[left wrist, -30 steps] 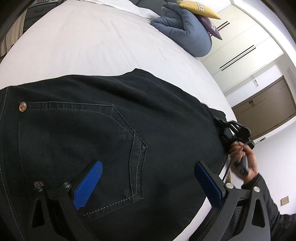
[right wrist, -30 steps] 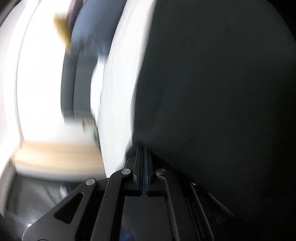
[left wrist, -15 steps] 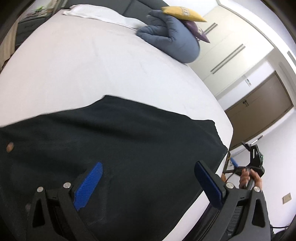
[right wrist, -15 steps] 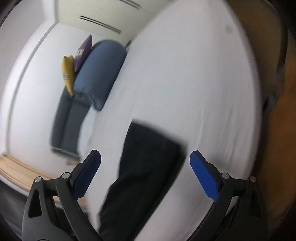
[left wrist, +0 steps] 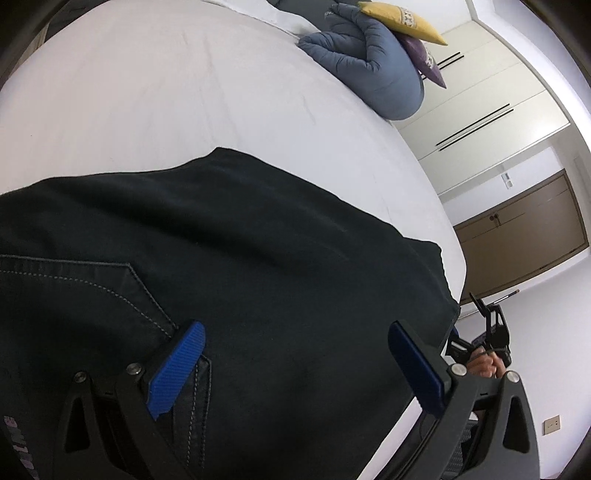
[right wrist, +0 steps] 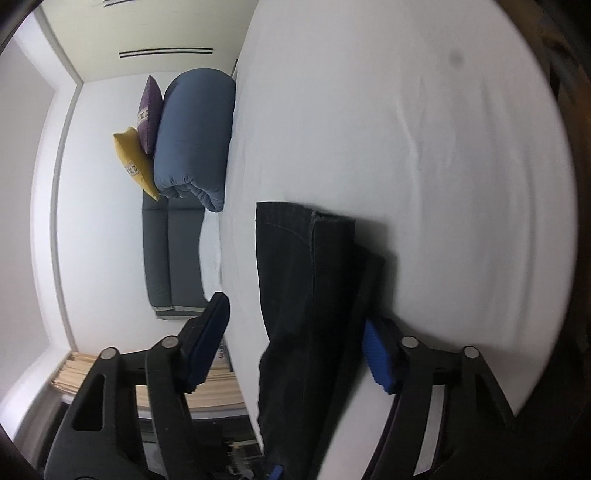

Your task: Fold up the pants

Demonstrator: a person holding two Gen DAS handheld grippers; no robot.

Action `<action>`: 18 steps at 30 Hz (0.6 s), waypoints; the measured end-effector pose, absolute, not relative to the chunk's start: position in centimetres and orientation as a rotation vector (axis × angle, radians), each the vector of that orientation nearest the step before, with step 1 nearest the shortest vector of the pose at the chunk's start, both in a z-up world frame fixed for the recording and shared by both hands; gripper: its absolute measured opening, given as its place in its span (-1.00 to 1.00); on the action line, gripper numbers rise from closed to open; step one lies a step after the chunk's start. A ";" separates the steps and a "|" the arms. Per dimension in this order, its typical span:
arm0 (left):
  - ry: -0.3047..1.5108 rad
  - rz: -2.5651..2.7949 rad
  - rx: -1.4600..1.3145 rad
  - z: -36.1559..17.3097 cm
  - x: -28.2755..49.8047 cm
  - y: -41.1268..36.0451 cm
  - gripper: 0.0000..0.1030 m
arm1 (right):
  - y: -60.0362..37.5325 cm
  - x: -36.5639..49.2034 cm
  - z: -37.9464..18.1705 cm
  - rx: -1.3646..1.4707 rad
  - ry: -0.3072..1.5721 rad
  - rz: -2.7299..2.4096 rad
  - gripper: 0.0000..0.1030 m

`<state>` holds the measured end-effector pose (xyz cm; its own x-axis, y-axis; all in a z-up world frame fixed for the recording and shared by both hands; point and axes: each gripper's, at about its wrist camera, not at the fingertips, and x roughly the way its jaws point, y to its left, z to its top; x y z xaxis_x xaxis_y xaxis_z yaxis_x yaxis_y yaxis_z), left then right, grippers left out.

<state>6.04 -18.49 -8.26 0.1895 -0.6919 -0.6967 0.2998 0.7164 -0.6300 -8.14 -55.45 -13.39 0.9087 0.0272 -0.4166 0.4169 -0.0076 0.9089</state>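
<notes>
Here both tongs, left [left wrist: 295,365] spread, right [right wrist: 295,343] closing on nothing, hover over the pants [left wrist: 258,258].

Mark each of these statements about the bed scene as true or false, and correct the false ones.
1. The black pants lie on a white bed. True.
2. The left hand-held gripper is clamped on a yellow pillow. False: it is open above the pants, and the yellow pillow rests far off on the blue duvet.
3. The right hand-held gripper pinches the pants. False: its jaws are closing, the pants hang between them, and neither pad presses the cloth.
4. A purple pillow leans beside the yellow one. True.
5. A stitched pocket shows on the pants. True.
</notes>
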 end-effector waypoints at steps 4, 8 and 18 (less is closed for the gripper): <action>1.198 -0.721 -0.373 -8.2 6.1 -18.3 0.97 | -56.6 -7.5 -13.8 1.588 0.313 -0.312 0.03; 1.208 -0.713 -0.364 -8.2 6.1 -18.6 0.97 | -57.5 -5.6 -14.5 1.561 0.366 -0.341 -0.72; 1.215 -0.686 -0.310 -8.1 5.7 -19.3 0.96 | -57.4 -4.7 -15.0 1.474 0.396 -0.401 -0.89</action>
